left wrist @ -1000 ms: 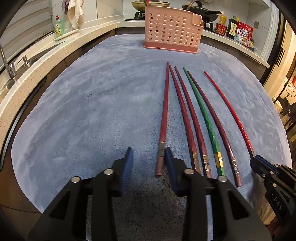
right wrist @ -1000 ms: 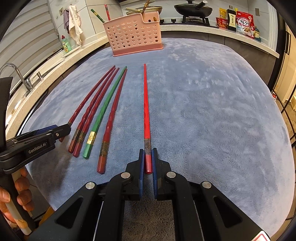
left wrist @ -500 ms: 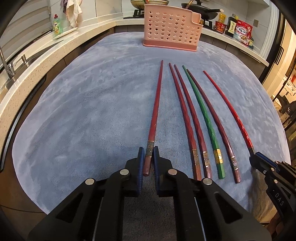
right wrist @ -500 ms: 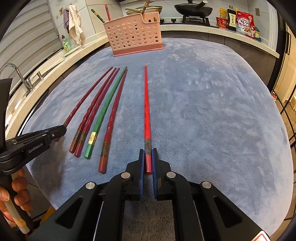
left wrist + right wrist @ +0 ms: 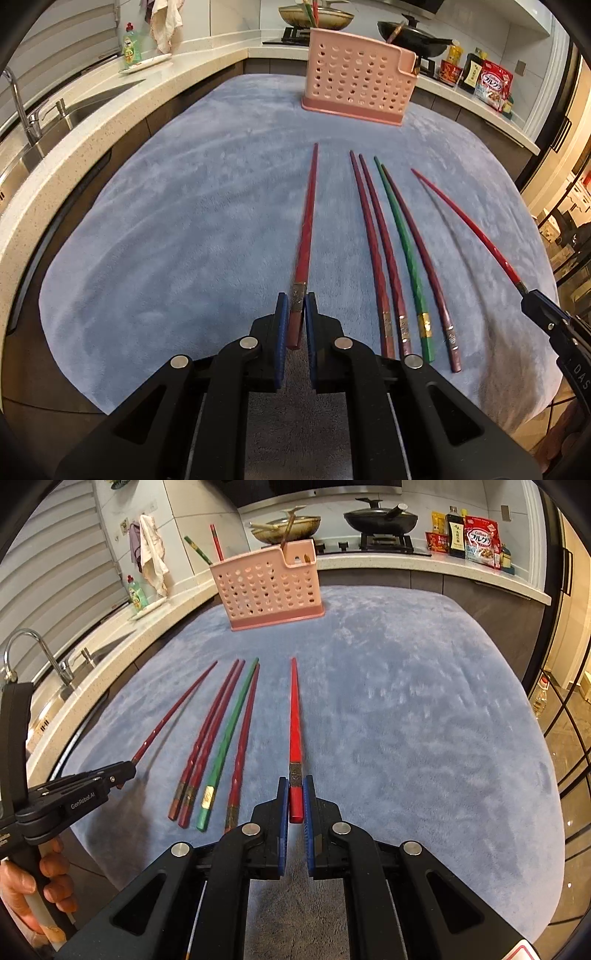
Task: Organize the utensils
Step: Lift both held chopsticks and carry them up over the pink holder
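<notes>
Left wrist view: kitchen counter w/ blue mat, pink basket at the far end; left gripper, a sec ago spread beside the dark red chopstick, now pinches its banded end, and the stick sits apart from the four on the mat. Right wrist view: same mat, basket farther back than before; right gripper still clamped on the bright red chopstick, now lifted off the mat, tip towards the basket.
</notes>
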A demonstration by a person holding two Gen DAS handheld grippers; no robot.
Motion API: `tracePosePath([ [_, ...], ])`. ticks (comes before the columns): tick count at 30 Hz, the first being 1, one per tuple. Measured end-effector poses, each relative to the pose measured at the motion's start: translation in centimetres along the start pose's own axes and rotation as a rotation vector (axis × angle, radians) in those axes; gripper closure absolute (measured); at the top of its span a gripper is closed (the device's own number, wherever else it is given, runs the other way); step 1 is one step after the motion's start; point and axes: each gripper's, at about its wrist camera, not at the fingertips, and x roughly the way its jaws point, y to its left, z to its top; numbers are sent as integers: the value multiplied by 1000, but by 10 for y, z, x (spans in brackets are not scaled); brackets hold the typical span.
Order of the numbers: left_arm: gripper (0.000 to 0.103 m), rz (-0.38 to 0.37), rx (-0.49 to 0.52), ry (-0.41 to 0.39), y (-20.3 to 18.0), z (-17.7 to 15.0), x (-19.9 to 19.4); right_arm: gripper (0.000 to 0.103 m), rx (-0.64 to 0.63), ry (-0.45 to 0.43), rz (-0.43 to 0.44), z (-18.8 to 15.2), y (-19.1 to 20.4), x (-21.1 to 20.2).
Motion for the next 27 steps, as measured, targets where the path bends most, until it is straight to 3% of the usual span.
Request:
tracePosePath([
  [27, 96, -23, -57, -173, 18, 80, -68, 96, 23, -273, 19, 97, -14, -65],
])
